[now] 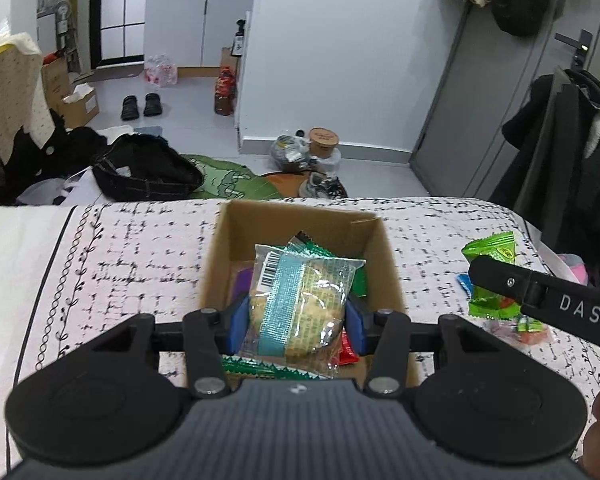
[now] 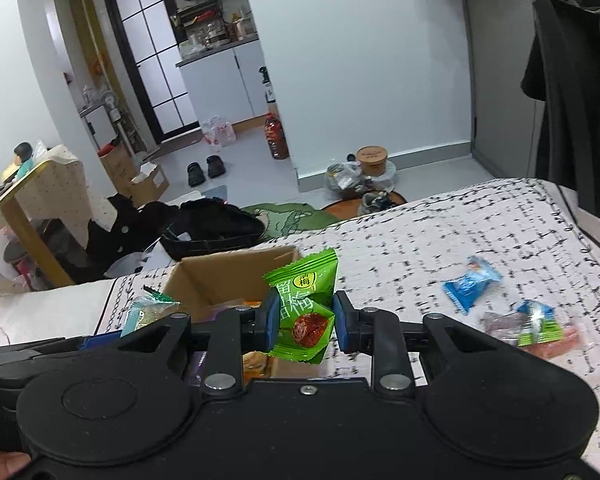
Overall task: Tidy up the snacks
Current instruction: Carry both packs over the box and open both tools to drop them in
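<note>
Both tongs carry snacks at the brown cardboard box (image 1: 376, 252)

Left tongs (image 1: 296, 320) clamp a clear cookie packet (image 1: 300, 304); right tongs (image 2: 306, 322) clamp a green plum packet (image 2: 306, 304), which could slip out beside the box.

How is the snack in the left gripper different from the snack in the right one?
The clear biscuit packet in the left gripper is see-through with a blue stripe; the green plum packet in the right gripper is solid green. The biscuit packet hangs over the cardboard box; the plum packet is beside it. Both are gripped.

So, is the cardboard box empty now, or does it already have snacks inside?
Not empty. The cardboard box is open on top, and green and red packets lie inside, under the cookie pack.
</note>
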Available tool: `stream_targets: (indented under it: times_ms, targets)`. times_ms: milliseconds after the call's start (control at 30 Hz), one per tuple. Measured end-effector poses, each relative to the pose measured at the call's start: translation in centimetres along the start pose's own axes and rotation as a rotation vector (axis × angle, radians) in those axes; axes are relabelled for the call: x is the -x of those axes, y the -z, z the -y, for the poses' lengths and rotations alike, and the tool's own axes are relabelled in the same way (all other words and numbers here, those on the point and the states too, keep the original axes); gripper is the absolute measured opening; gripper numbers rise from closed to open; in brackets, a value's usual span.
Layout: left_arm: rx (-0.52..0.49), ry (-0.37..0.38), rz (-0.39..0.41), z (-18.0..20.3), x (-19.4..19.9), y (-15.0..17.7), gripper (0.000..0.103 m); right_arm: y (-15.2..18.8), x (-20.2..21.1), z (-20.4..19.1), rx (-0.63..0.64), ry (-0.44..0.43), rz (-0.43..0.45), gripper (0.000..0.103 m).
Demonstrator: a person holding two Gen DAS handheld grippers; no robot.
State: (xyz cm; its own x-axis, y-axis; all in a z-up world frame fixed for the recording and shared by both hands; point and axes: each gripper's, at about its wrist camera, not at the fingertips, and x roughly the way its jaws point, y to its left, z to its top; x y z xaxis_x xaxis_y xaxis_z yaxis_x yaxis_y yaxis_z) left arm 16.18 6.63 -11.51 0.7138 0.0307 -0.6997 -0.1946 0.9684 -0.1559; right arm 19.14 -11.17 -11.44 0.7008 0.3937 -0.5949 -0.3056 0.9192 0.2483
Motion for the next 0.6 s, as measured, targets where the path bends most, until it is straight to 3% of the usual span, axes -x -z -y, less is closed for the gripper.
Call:
stream_targets:
  times_ms: [600]
  targets:
    - [0.072,0.006,-0.019,-3.4,-1.8,0.6,0.052,1.2,-3.2,-3.8,0.041,-0.029,-0.054,0.027]
